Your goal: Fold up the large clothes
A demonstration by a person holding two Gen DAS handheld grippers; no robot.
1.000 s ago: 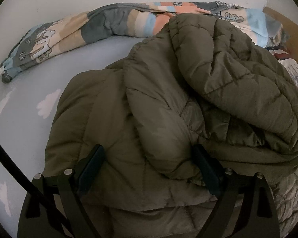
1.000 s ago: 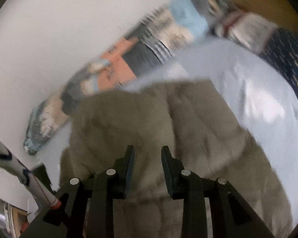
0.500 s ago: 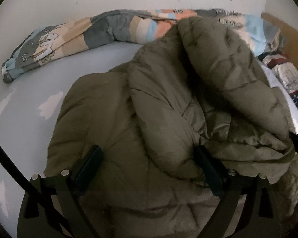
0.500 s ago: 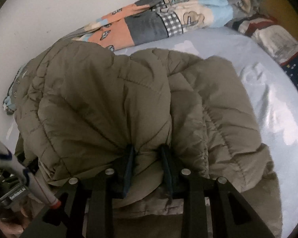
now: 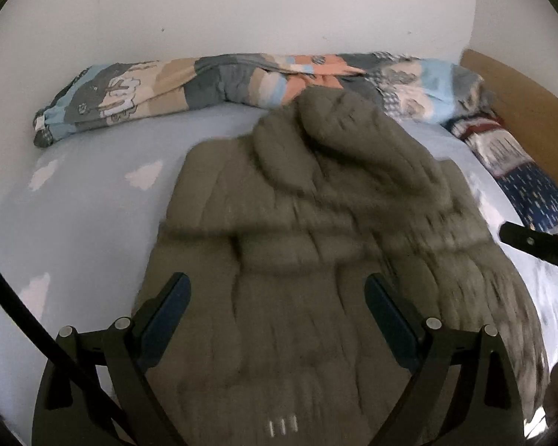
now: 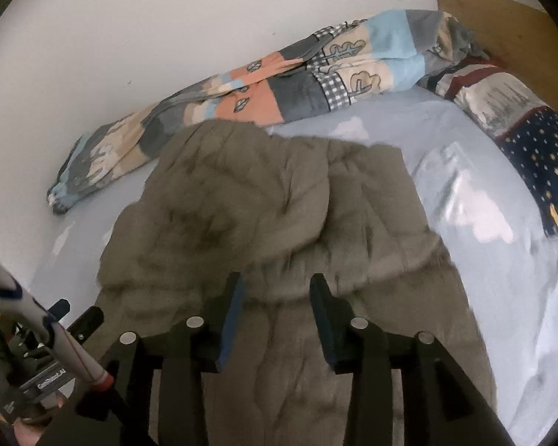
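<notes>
Left tongs point(image 5: 277, 299): jaws spread wide above the lower part of the jacket, nothing gripped; the blue pads stand clear of the cloth on both sides.
Right tongs point(image 6: 277, 297): jaws partly apart and opening; a fold of the jacket shows in the gap, but the pads do not press on it.
Right tongs in the left view: a dark bar of it point(image 5: 535, 243) juts in from the right edge, beside the jacket's right side.
Left tongs in the right view: its body with a printed label sits low at the left edge point(image 6: 48, 375), gripped by a hand point(image 6: 26, 423) that barely shows.
Jacket point(image 5: 316, 260): olive quilted puffer, lying on the bed in the middle of both views; its upper part is folded over in a bulky heap toward the wall, its lower part lies flat under the tongs.
Bed sheet point(image 5: 78, 230): pale blue with white cloud shapes, under the jacket.
Duvet point(image 5: 212, 81): patchwork in grey, peach and light blue, bunched along the white wall point(image 5: 241, 11).
Pillow point(image 6: 539, 156): dark blue with small dots, at the right, by a wooden headboard point(image 6: 509, 26).
</notes>
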